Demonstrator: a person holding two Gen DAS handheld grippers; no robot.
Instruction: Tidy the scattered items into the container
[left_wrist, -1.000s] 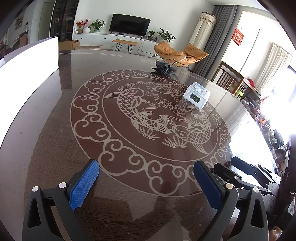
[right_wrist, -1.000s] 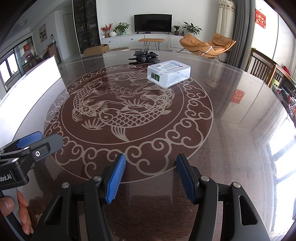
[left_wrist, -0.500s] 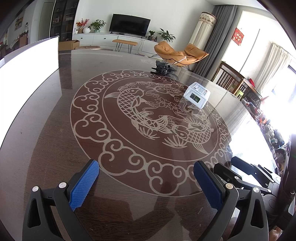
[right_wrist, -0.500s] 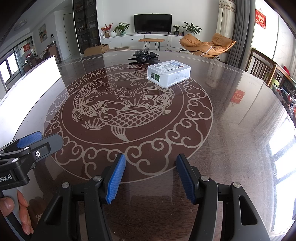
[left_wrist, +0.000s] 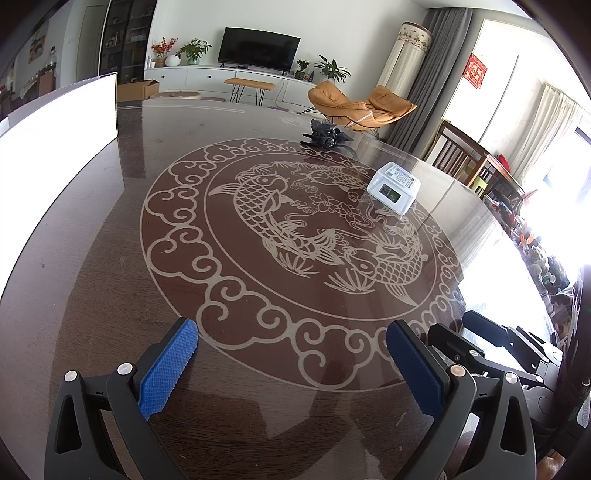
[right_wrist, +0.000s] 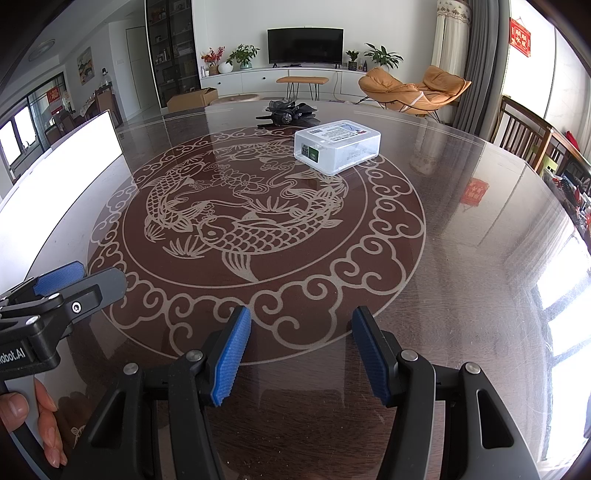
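Note:
A translucent white plastic box (right_wrist: 337, 145) with a label on its lid sits on the far part of the round dark table; it also shows in the left wrist view (left_wrist: 394, 187). Behind it lies a heap of black items (right_wrist: 290, 113), seen too in the left wrist view (left_wrist: 325, 136). My left gripper (left_wrist: 291, 363) is open and empty over the near table edge. My right gripper (right_wrist: 301, 354) is open and empty, also near the front edge. Each gripper shows at the side of the other's view: the left (right_wrist: 55, 295), the right (left_wrist: 498, 343).
The table (right_wrist: 461, 258) has a glass top with a carved fish pattern in the middle. A bright white panel (left_wrist: 55, 114) stands along the left side. Wooden chairs (right_wrist: 524, 133) stand at the far right. A living room with TV and orange lounge chair lies beyond.

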